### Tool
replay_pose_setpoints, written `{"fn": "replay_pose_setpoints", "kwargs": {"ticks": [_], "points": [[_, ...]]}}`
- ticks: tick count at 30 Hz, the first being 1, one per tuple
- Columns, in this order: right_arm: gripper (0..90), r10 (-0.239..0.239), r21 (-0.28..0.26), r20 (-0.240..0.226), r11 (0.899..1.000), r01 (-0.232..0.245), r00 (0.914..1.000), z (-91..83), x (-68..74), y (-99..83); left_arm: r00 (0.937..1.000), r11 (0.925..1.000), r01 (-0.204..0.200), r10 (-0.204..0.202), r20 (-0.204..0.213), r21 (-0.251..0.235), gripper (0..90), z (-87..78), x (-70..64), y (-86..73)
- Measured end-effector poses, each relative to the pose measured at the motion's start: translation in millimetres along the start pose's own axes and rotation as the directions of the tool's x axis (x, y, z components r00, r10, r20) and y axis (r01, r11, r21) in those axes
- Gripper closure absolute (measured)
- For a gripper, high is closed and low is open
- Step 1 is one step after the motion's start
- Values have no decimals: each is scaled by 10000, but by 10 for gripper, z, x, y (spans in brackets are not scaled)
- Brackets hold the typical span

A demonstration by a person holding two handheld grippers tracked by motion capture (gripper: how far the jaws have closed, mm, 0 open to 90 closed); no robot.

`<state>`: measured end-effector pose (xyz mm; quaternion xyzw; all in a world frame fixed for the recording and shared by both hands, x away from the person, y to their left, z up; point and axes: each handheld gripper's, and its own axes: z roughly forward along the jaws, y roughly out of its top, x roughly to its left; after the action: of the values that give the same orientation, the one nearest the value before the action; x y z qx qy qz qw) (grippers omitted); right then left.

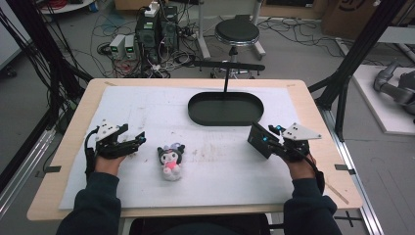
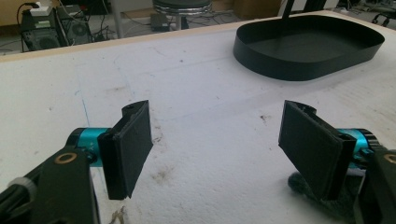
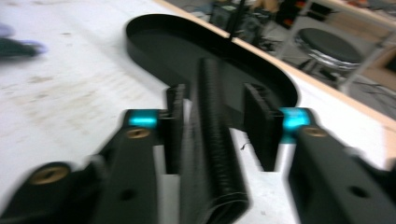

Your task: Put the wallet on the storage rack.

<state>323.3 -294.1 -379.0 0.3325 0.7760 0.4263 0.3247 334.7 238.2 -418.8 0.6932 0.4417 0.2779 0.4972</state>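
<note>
A small plush toy (image 1: 171, 159) with black ears and a pink front lies on the white mat (image 1: 147, 105), left of centre. My left gripper (image 1: 139, 138) stands open just left of it, touching nothing. In the left gripper view the jaws (image 2: 217, 140) are wide apart over bare mat, and dark plush fuzz (image 2: 299, 184) peeks out behind the right-hand jaw. My right gripper (image 1: 273, 142) holds a flat black rectangular pad (image 1: 258, 138) tilted above the mat at the right. The right gripper view is blurred and shows the pad's ribbed edge (image 3: 215, 140) running between the jaws.
A black oval tray (image 1: 195, 105) with an upright post stands at the back centre of the mat, seen also as tray (image 2: 303, 70) and tray (image 3: 154, 32). Beyond the table are a stool (image 1: 237, 33), computers and cables. A person's sleeves enter at the front edge.
</note>
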Motion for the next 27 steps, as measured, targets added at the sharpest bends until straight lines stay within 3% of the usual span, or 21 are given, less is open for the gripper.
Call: {"fn": "replay_pose_setpoints", "kwargs": {"ticks": [6, 11, 16, 19, 22, 27], "points": [[615, 84, 625, -306, 9980, -65, 9995, 66, -13, -42, 10000, 10000, -1, 1, 11, 29, 256, 1, -1, -1], [582, 224, 904, -483, 9957, -179, 9986, 126, -15, -65, 10000, 10000, -12, 12, 2, 40, 255, 2, 0, -1], [519, 685, 1026, -565, 9928, -624, 9960, 162, -52, -108, 10000, 10000, -12, 12, 11, 66, 255, 9, -4, -4], [571, 831, 1161, -726, 9905, -743, 9939, 193, -60, -124, 10000, 10000, -23, 23, 7, 73, 256, 10, -6, -4], [714, 655, 1234, -971, 9909, -533, 9931, 204, -51, -122, 10000, 10000, 0, 0, 6, 76, 255, 10, -5, -4], [767, 681, 1177, -974, 9914, -565, 9929, 195, -48, -96, 10000, 9999, -19, 20, -14, 140, 256, 11, -3, -6]]}}
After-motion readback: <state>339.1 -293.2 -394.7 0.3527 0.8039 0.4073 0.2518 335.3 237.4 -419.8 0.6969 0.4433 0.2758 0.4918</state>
